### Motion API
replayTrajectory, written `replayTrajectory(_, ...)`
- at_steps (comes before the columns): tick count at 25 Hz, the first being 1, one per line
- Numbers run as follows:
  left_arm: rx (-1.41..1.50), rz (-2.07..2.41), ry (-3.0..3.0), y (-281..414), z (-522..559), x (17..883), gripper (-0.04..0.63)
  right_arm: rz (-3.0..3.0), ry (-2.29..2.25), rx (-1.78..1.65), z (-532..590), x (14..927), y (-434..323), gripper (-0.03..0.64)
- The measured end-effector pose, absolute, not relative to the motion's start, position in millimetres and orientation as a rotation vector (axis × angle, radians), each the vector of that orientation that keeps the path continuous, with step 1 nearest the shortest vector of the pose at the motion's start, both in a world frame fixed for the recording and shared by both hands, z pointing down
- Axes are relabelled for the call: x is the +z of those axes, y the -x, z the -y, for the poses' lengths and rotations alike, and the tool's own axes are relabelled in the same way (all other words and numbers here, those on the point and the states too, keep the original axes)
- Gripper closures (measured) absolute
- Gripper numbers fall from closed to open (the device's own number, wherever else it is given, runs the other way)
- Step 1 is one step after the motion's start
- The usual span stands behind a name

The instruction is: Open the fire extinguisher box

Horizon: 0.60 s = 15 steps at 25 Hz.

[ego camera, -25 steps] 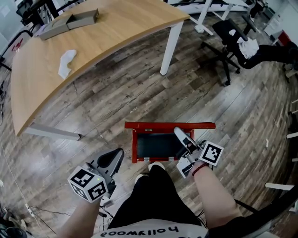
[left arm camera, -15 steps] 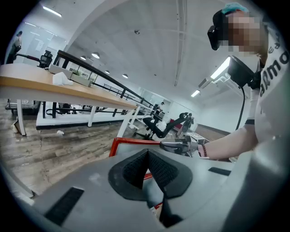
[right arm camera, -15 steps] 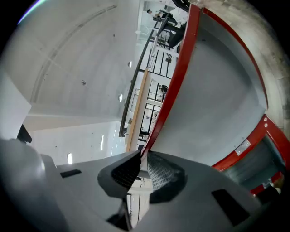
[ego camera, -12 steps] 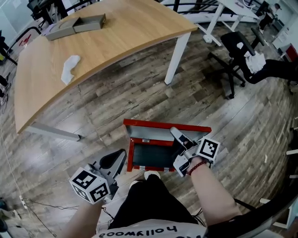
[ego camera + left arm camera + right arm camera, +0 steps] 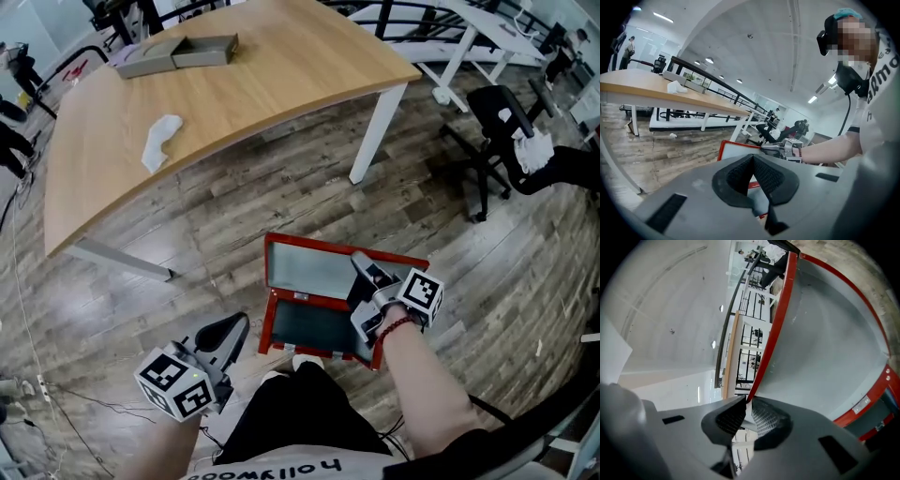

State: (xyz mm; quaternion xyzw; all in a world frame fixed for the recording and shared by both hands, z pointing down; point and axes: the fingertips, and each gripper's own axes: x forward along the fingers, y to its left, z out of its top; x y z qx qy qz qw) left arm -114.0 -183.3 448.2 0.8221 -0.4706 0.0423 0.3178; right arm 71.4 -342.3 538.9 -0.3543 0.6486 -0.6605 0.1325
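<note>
The red fire extinguisher box point(image 5: 309, 328) stands on the wood floor in front of the person's legs. Its lid point(image 5: 314, 272) is raised and shows a grey inner face. My right gripper point(image 5: 362, 263) holds the lid's right edge. In the right gripper view the red rim point(image 5: 774, 329) runs down between the pads point(image 5: 765, 420), and the jaws point(image 5: 747, 404) have just been closing on it. My left gripper point(image 5: 234, 324) hangs at the lower left, apart from the box. Its pads point(image 5: 752, 158) meet with nothing between them, and the lid point(image 5: 733, 151) shows beyond.
A curved wooden table point(image 5: 234, 103) stands beyond the box, with a white cloth point(image 5: 161, 141) and a flat grey carton point(image 5: 178, 54) on it. A white table leg point(image 5: 375, 131) is behind the box. A black office chair point(image 5: 492, 122) is at the right.
The lid has swung further back, so more of its grey inner face shows. My right gripper went with its edge. The left gripper has stayed low at the left.
</note>
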Motion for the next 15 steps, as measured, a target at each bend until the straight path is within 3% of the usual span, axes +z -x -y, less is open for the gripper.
replayTrajectory(15,0.123,1.35,-2.076,133.9,197.0,451.6,0.589,-1.704,1.099,-2.051,399.5,584.0,-72.3,0.577)
